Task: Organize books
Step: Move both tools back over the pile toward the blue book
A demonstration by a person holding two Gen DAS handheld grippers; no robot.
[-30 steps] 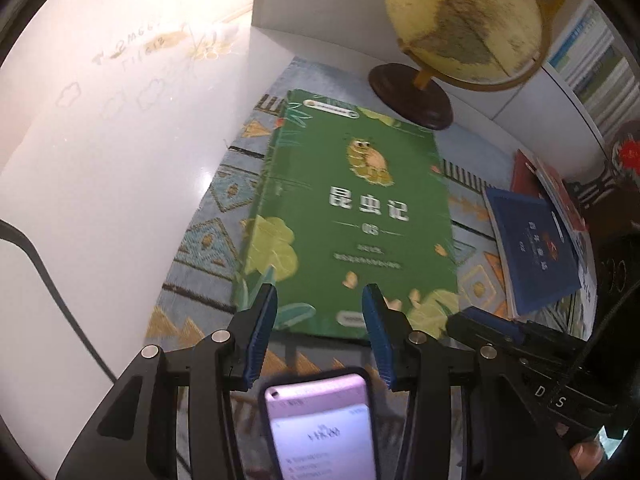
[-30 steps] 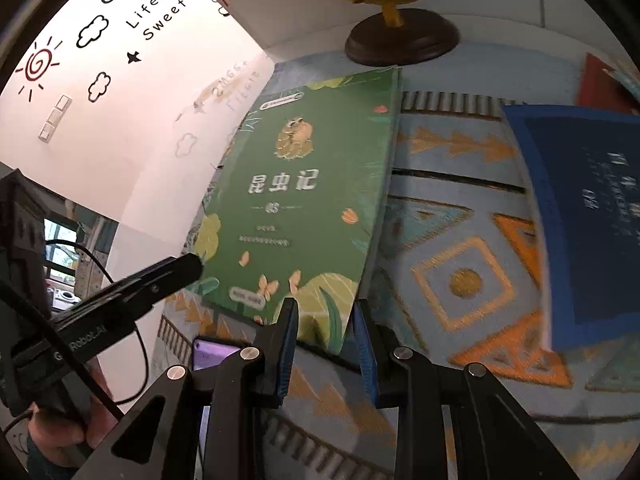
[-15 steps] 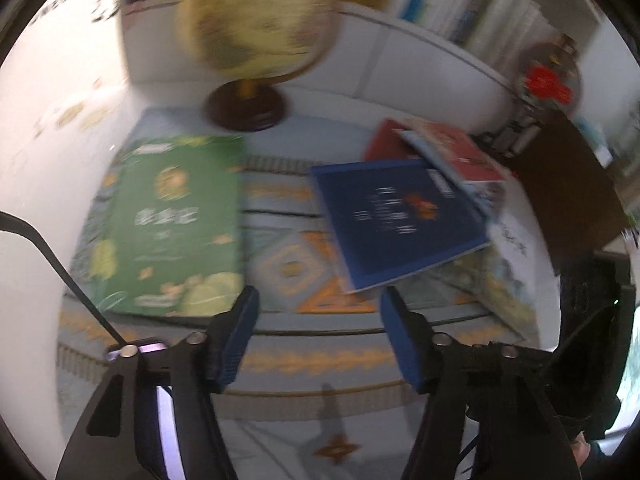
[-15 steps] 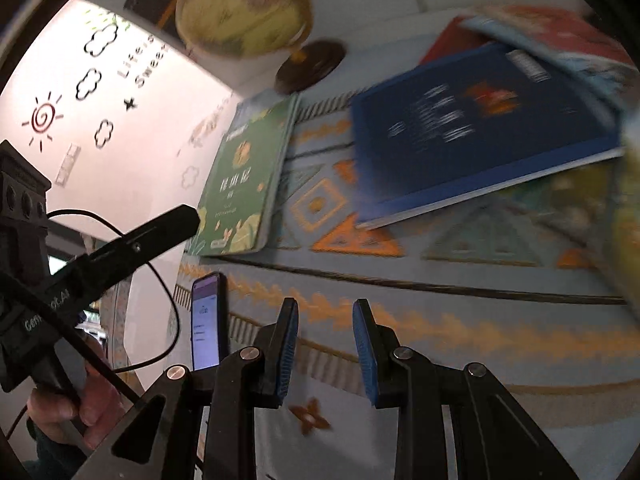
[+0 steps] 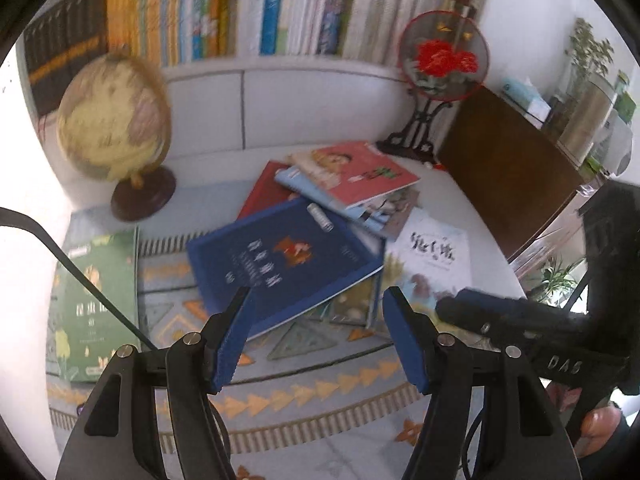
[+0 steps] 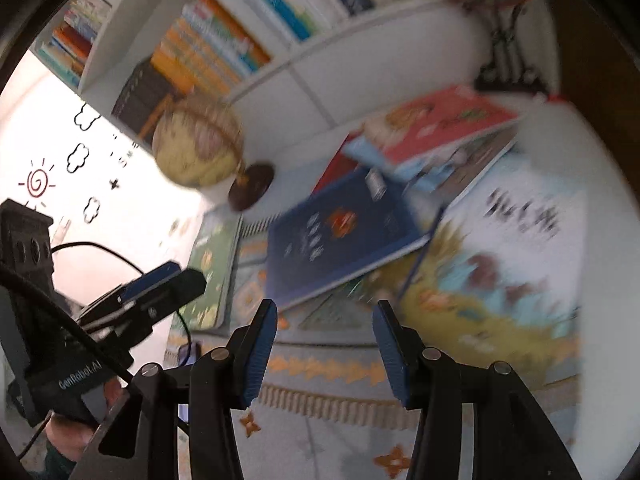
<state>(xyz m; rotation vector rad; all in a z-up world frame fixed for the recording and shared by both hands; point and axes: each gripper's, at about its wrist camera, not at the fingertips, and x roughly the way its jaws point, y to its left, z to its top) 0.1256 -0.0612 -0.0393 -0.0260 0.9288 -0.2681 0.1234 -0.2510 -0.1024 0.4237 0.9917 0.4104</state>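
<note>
Both the left gripper and right gripper hang spread, empty. Tugging the blue book risks toppling the overlapping stack at one o'clock.

globe on patterned mat; round red-flower fan on stand.

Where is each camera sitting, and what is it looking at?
Left wrist: rides the left gripper, open, looking over the blue book toward the bookshelf; the other gripper shows at right.
Right wrist: rides the right gripper, open, facing the same pile; the other gripper shows at left.
Both see the globe, the green book.
</note>
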